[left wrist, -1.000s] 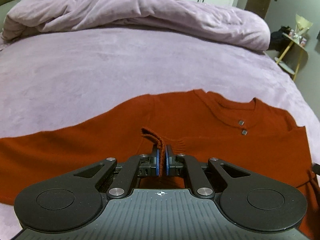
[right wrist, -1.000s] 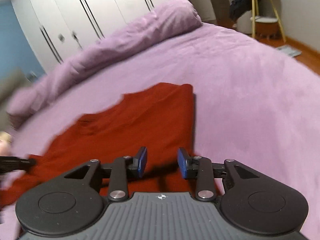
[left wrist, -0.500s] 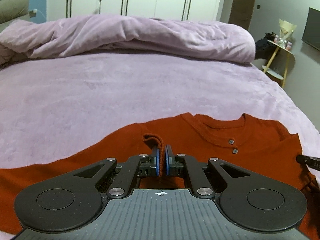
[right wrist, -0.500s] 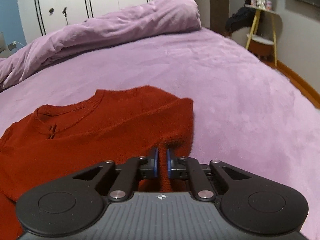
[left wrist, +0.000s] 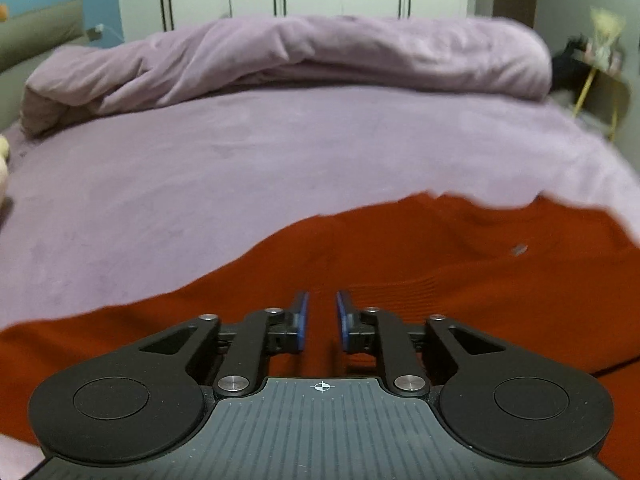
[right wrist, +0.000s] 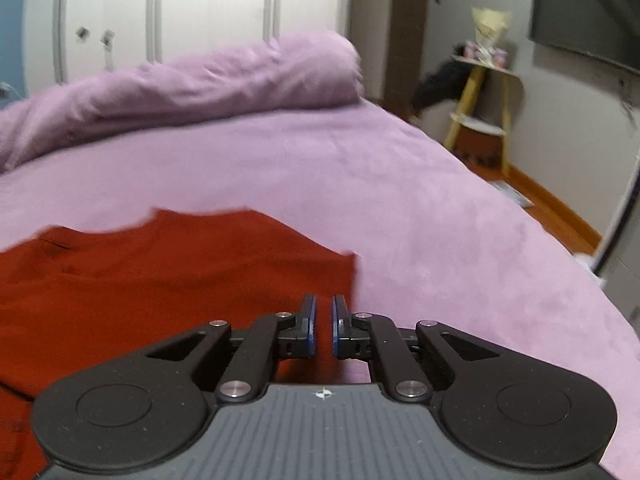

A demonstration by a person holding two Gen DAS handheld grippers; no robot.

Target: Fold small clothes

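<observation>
Half a second ago the left gripper (left wrist: pixel 321 318) pinched a raised fold of the red sweater (left wrist: pixel 440 280); now its jaws are opening, the blue pads (left wrist: pixel 303 316) stand apart with nothing between them, and the knit lies flat beneath. On the other side, the right gripper (right wrist: pixel 323 326) had a tuck of the sweater's edge (right wrist: pixel 160 276) clamped; now a narrow gap shows between its pads and I see no cloth in it. That sweater is spread on the purple bedspread (left wrist: pixel 280 160), near the bed's front edge, with the rumpled duvet (left wrist: pixel 320 56) heaped well behind it.
</observation>
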